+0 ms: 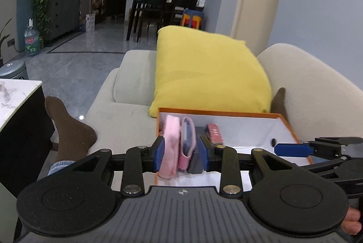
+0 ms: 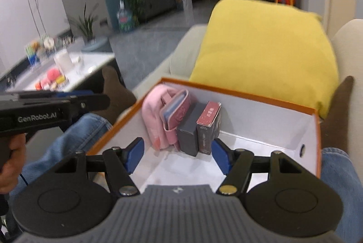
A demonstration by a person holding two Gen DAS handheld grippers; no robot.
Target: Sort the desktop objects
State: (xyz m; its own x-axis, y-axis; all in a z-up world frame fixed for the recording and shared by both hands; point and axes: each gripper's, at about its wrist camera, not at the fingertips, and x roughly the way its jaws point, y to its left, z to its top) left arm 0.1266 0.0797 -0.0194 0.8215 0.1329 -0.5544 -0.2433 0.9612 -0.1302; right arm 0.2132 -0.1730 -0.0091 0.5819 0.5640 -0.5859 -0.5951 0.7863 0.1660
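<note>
The left gripper has its fingers partly apart. The right gripper has its fingers spread wide. A left hand holds a handle.

Both wrist cameras look closely forward-down into the same orange box.

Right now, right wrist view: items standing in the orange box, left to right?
pink cloth → pink card holder → grey box → red-topped box, all packed in a row inside the orange box.
</note>
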